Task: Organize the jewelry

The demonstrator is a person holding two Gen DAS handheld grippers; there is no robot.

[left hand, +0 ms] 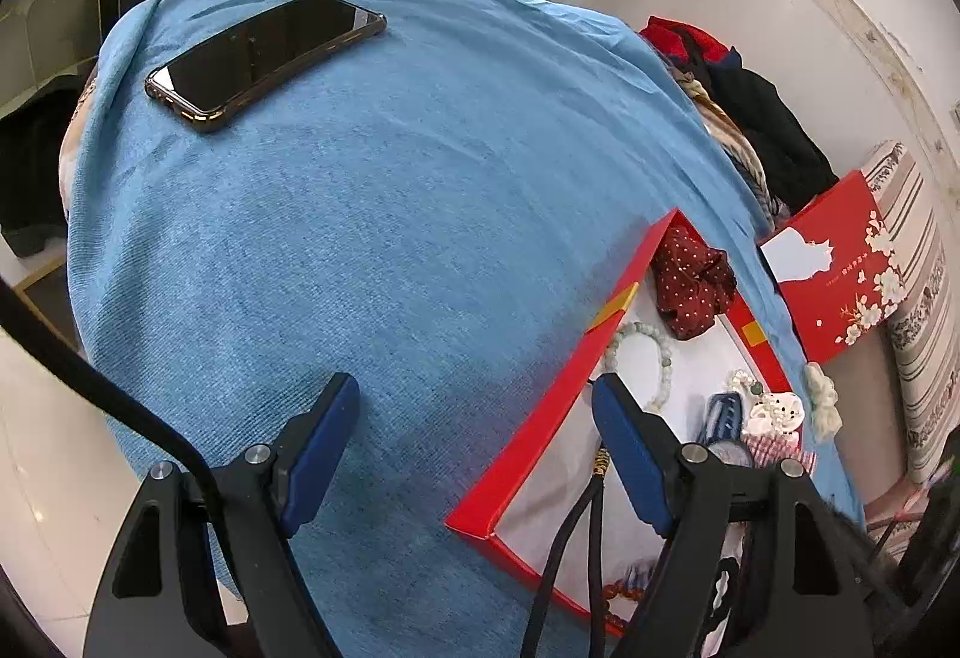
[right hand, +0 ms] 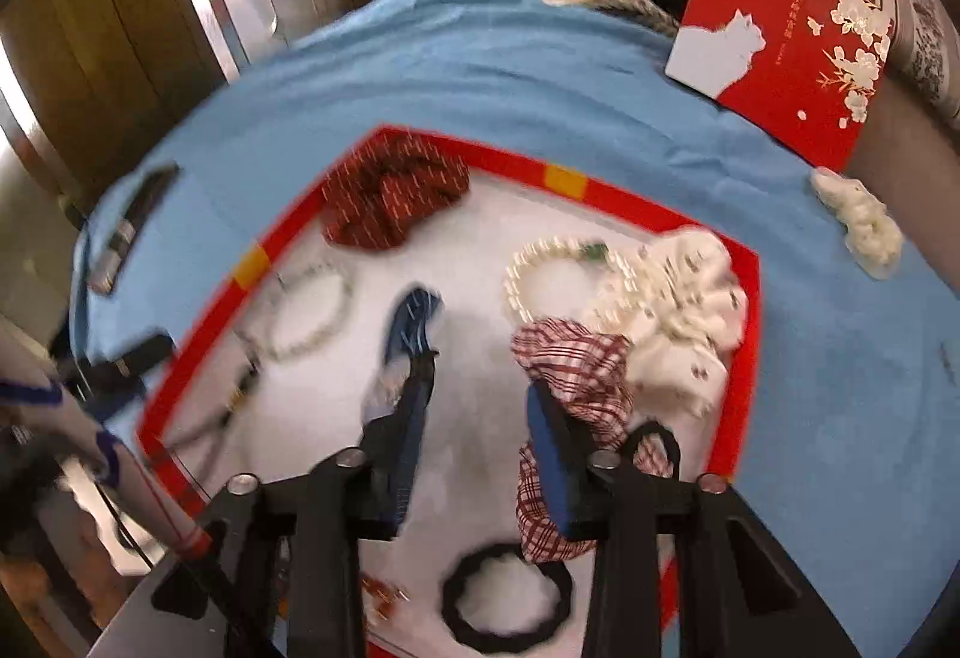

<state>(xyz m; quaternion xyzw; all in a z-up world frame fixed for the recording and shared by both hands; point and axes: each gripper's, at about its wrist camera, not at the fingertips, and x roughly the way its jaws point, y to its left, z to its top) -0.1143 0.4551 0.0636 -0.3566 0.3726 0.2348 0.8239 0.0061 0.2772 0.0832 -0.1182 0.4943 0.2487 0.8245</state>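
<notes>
Pearl bracelet [right hand: 564, 268] lies looped in red-rimmed box [right hand: 612, 196]; ruffled scrunchies beside.

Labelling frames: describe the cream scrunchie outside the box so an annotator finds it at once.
Start at the red box on the blue cloth. Just past the box's far right corner, near the cloth's edge and below the propped red lid, lies the cream scrunchie. It is the only hair tie on bare cloth; the others sit inside the box.
</notes>
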